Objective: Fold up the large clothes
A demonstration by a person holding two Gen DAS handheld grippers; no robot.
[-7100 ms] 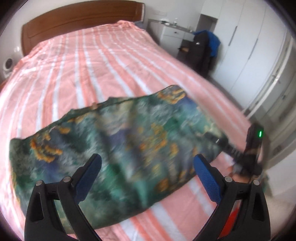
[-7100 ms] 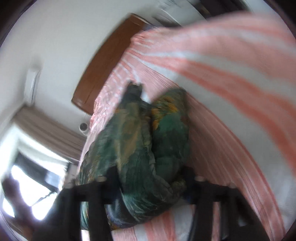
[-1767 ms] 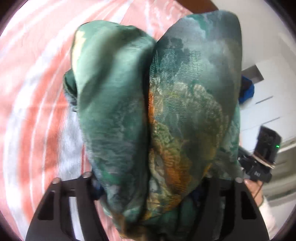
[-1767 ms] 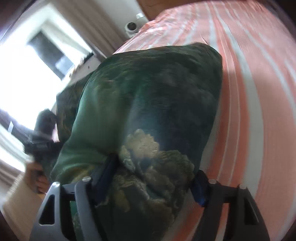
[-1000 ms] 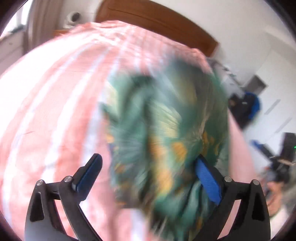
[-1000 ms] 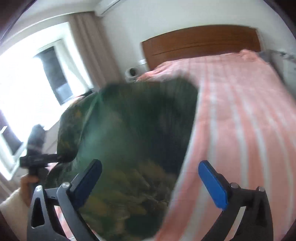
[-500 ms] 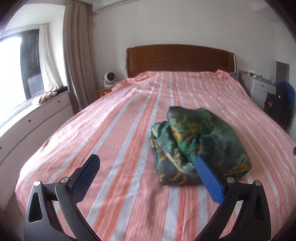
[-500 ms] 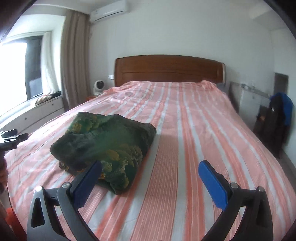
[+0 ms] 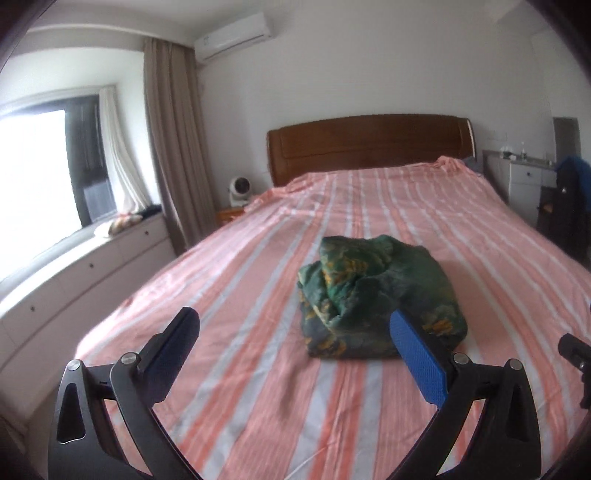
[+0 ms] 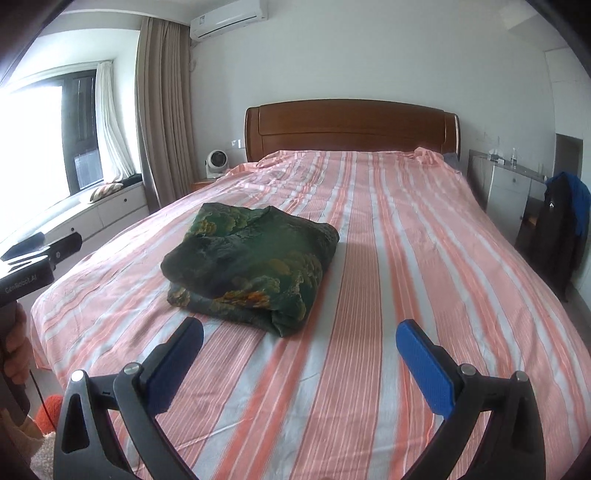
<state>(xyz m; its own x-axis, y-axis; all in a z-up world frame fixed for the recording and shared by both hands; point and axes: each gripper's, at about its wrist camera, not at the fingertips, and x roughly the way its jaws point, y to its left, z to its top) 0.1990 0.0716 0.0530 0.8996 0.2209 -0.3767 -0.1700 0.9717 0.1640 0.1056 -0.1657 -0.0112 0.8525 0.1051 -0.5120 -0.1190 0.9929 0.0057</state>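
The folded green floral-print garment (image 9: 380, 302) lay on the striped bed (image 9: 258, 369), just beyond both wide-open, empty grippers (image 9: 295, 350) (image 10: 299, 354).

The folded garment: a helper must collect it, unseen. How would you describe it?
Find the large bed with the wooden headboard. On its pink-striped sheet lies the folded garment, a dark green bundle with orange-yellow print, the only thing on the bedding.

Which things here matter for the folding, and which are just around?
Job:
folded green patterned garment
pink striped bedsheet
left tongs, open
right tongs, open

Bystanders:
small white fan
dark jacket on chair
white air conditioner
beige curtain
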